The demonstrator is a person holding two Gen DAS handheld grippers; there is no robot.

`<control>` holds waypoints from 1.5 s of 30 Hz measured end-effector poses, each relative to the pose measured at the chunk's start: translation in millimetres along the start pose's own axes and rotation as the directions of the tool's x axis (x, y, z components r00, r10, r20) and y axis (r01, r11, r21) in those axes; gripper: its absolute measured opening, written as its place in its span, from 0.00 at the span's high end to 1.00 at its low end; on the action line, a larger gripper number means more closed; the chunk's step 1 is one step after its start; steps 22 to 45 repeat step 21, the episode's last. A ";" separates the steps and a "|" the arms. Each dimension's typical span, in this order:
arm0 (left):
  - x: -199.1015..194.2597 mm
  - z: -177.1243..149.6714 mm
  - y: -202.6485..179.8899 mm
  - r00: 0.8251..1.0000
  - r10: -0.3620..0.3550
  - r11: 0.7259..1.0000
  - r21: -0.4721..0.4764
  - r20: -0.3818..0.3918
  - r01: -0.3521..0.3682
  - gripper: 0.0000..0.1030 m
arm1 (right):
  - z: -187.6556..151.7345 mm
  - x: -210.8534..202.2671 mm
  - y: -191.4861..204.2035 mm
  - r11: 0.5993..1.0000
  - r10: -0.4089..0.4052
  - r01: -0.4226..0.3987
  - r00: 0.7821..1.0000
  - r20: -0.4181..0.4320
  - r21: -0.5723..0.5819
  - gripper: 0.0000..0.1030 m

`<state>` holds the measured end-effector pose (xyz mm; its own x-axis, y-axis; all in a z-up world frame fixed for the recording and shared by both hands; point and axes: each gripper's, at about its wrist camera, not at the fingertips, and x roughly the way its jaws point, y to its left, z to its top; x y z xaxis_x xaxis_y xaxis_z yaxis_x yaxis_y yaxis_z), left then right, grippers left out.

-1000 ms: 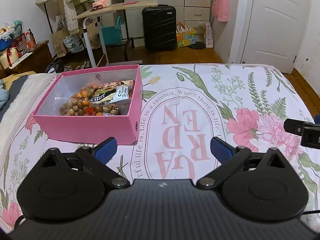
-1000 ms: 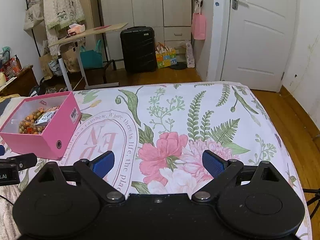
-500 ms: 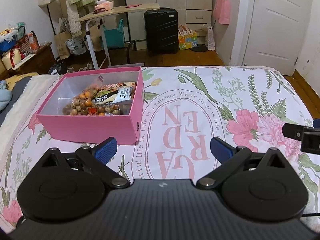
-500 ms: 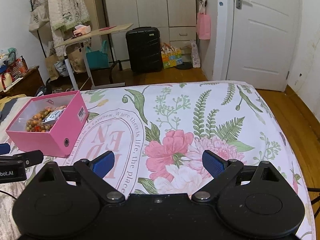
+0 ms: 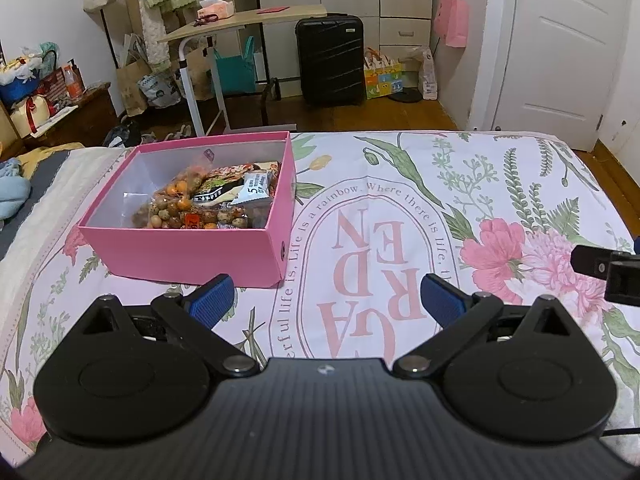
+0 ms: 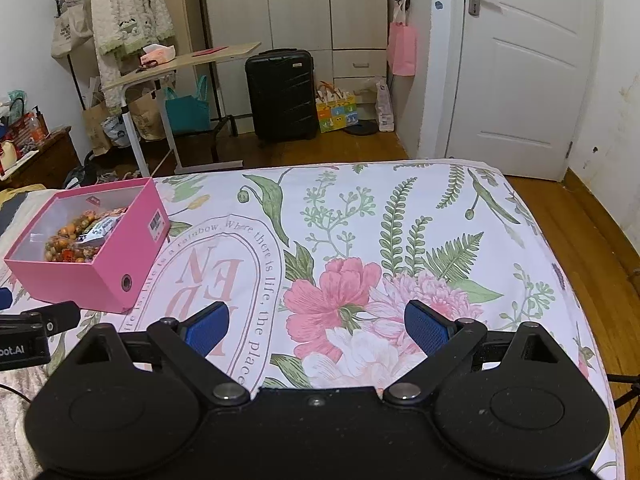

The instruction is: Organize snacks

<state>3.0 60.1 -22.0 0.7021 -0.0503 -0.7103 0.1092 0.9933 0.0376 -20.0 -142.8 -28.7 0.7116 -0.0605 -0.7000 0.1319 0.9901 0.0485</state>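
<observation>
A pink box [image 5: 180, 252] sits on the floral bedspread [image 5: 400, 208], left of the middle. Several snack packets [image 5: 212, 200] lie inside it, among them a bag of round orange and brown snacks. My left gripper [image 5: 326, 300] is open and empty, just in front of and to the right of the box. My right gripper [image 6: 316, 326] is open and empty over the pink flower print, well right of the box [image 6: 100, 264]. The right gripper's finger shows at the right edge of the left wrist view [image 5: 600, 266].
The bed's far edge drops to a wooden floor [image 6: 580, 240]. Beyond it stand a black suitcase [image 5: 330, 60], a small desk [image 5: 224, 28] and a white door [image 6: 520, 68]. A blue cloth [image 5: 12, 196] lies at the bed's left.
Both grippers have drawn back and risen slightly, so the box looks a little farther away. Both stay open and empty.
</observation>
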 end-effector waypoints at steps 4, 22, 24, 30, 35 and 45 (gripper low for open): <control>-0.3 0.4 0.1 1.000 -0.005 1.000 -0.002 -0.003 0.005 0.02 | -0.3 0.6 -0.9 1.000 -0.002 0.002 1.000 -0.002 0.003 0.06; -3.7 -1.4 3.4 1.000 0.018 1.000 -0.002 0.005 -0.018 0.02 | -0.8 0.6 -4.4 1.000 -0.017 0.017 1.000 -0.018 0.013 0.06; -3.7 -1.4 3.4 1.000 0.018 1.000 -0.002 0.005 -0.018 0.02 | -0.8 0.6 -4.4 1.000 -0.017 0.017 1.000 -0.018 0.013 0.06; -3.7 -1.4 3.4 1.000 0.018 1.000 -0.002 0.005 -0.018 0.02 | -0.8 0.6 -4.4 1.000 -0.017 0.017 1.000 -0.018 0.013 0.06; -3.7 -1.4 3.4 1.000 0.018 1.000 -0.002 0.005 -0.018 0.02 | -0.8 0.6 -4.4 1.000 -0.017 0.017 1.000 -0.018 0.013 0.06; -3.7 -1.4 3.4 1.000 0.018 1.000 -0.002 0.005 -0.018 0.02 | -0.8 0.6 -4.4 1.000 -0.017 0.017 1.000 -0.018 0.013 0.06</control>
